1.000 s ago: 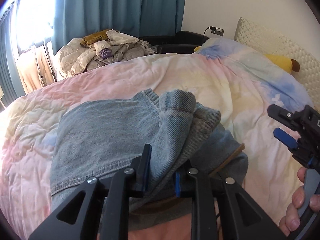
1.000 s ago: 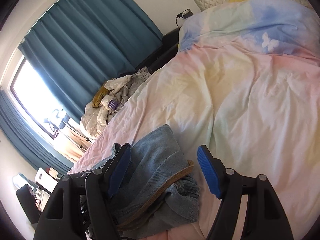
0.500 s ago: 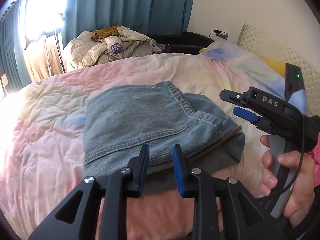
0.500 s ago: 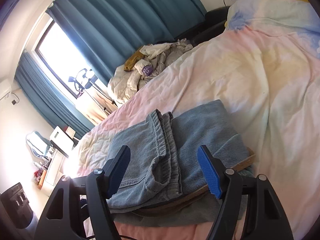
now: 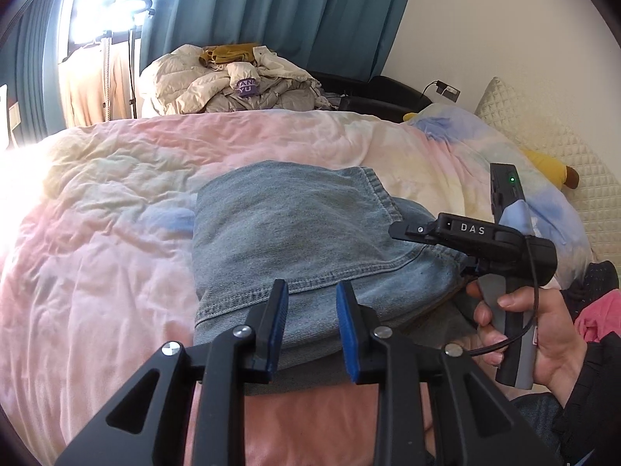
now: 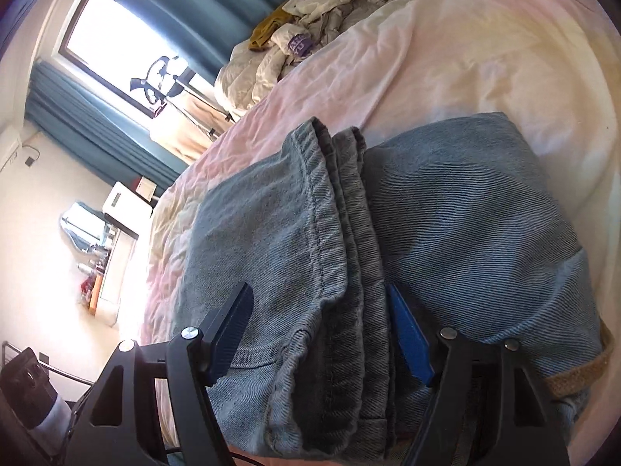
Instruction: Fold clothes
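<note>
Left wrist view: left gripper (image 5: 312, 326) sits low over the near edge of the folded jeans (image 5: 310, 233), blue pads only a narrow gap apart. The jaws have just been opening a bit, and nothing is pinched between them now.
Left gripper contact: can't tell if the tips brush the denim; the hem just shows through the gap.
Right gripper: from its own camera, right gripper (image 6: 322, 334) is spread wide, jaws straddling the bunched ridge of hems on top of the jeans (image 6: 388, 240). Pads aren't pressing on the cloth, so it's loose, not gripping.
Right hand: seen from the left camera, a hand (image 5: 539, 330) wraps the grey handle at the jeans' right edge, black sleeve at the wrist.
Jeans: light blue denim, folded into a squarish stack near the front edge of the bed, brown waistband lining poking out on the right side.
Bed: pastel pink/yellow/blue duvet (image 5: 116, 213), pretty rumpled.
Far side: heap of cream and grey clothes (image 5: 233, 85) with a mustard piece on top, teal curtains (image 5: 291, 11) behind.
Headboard end: quilted cream pillow (image 5: 543, 147), yellow plush toy (image 5: 551, 167) beside it.
Bottom right: some pink fabric (image 5: 597, 314) next to the sleeve.
In the way: nothing much on the jeans besides the two grippers.
</note>
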`<state>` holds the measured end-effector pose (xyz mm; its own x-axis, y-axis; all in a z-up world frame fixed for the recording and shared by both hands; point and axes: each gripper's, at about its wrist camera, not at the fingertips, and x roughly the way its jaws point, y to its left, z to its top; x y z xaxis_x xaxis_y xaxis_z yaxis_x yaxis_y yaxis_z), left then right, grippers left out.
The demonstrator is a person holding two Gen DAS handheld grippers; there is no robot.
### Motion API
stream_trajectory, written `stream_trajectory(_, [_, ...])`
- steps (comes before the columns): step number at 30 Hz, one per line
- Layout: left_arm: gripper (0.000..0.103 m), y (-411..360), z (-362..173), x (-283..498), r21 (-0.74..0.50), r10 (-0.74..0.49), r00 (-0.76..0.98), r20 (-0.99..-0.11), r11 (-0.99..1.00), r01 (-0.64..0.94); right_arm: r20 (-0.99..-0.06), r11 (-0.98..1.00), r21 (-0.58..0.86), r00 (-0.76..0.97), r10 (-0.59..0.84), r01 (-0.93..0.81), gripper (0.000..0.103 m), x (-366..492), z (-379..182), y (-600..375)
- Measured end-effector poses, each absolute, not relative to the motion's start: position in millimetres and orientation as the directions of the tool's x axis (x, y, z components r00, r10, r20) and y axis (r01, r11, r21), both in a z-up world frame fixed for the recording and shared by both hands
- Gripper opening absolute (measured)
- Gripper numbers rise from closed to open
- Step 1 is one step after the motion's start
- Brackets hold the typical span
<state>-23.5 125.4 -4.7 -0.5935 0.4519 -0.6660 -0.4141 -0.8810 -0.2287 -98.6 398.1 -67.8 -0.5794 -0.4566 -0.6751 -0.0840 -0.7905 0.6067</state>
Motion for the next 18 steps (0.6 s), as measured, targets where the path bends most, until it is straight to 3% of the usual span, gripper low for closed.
stream_trajectory(3, [0.026, 119.7, -6.1, -24.8, -0.247, 0.462, -0.59, -0.662, -0.878, -0.411, -0.675, -0.789, 0.61, -0.565, -0.475, -0.066, 0.072, -104.3, -70.9, 398.8])
stream_trajectory(5, [0.026, 115.4, -7.1, -26.7, -0.27, 0.471, -0.579, -0.665, -0.875, -0.402, -0.674, -0.77, 0.631, -0.557, -0.486, -0.09, 0.06, -108.6, -77.7, 408.6])
stream_trajectory(7, [0.026, 109.4, -7.2, -28.5, -0.304, 0.49, -0.562, -0.666, -0.867, -0.395, -0.659, -0.723, 0.676, -0.554, -0.508, -0.141, 0.058, -110.1, -87.2, 420.9])
stream_trajectory(9, [0.026, 104.5, -5.9, -29.5, -0.32, 0.496, -0.559, -0.664, -0.865, -0.387, -0.69, -0.758, 0.64, -0.531, -0.492, -0.13, 0.058, -110.7, -89.3, 415.4])
stream_trajectory(11, [0.026, 100.6, -6.0, -31.7, -0.329, 0.495, -0.56, -0.664, -0.866, -0.376, -0.738, -0.821, 0.564, -0.5, -0.453, -0.088, 0.068, -112.3, -87.8, 399.0])
stream_trajectory(14, [0.026, 94.7, -7.1, -35.3, -0.348, 0.497, -0.556, -0.666, -0.867, -0.358, -0.755, -0.85, 0.522, -0.497, -0.427, -0.062, 0.07, -112.0, -83.0, 385.4])
stream_trajectory(15, [0.026, 92.5, -8.5, -37.0, -0.361, 0.502, -0.551, -0.667, -0.864, -0.351, -0.755, -0.853, 0.518, -0.499, -0.426, -0.055, 0.066, -111.2, -81.6, 383.1])
stream_trajectory(17, [0.026, 88.4, -10.8, -39.6, -0.381, 0.51, -0.551, -0.661, -0.86, -0.338, -0.744, -0.843, 0.536, -0.5, -0.443, -0.05, 0.037, -109.0, -80.5, 383.9])
stream_trajectory(18, [0.026, 87.2, -11.7, -40.8, -0.383, 0.51, -0.559, -0.654, -0.86, -0.337, -0.748, -0.845, 0.53, -0.507, -0.429, -0.066, 0.032, -107.6, -78.9, 384.8])
